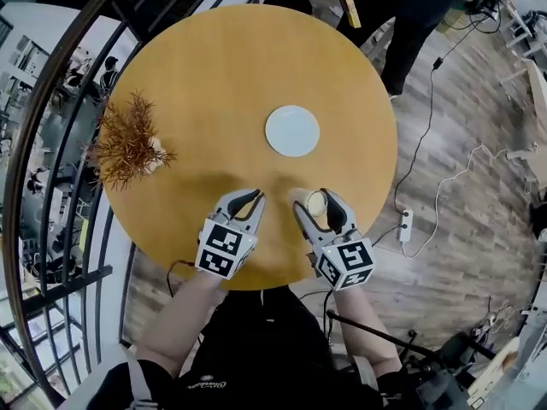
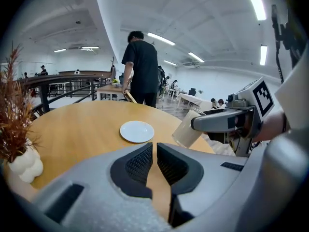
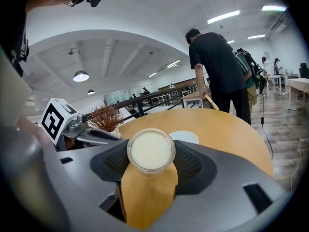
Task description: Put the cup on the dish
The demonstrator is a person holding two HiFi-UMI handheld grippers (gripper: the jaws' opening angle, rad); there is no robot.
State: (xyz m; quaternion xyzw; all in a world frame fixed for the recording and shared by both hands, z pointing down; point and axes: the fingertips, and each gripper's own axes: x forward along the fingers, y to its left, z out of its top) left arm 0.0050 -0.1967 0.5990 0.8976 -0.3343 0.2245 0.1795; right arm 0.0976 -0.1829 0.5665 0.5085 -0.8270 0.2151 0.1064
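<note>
Now right hand-held gripper (image 1: 315,205) clamps cup (image 3: 150,150), tilted over table (image 1: 214,75) near edge; left hand-held gripper (image 1: 249,196) closed, empty

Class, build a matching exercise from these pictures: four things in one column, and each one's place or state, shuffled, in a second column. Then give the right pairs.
Things
1. cup
2. dish
3. dried plant
4. left gripper

Places or states
A. in a white vase at the left edge of the table
B. jaws together, nothing between them
C. clamped between the jaws of the right gripper
D. bare, near the table's middle

Pairs: 1-C, 2-D, 3-A, 4-B
</note>
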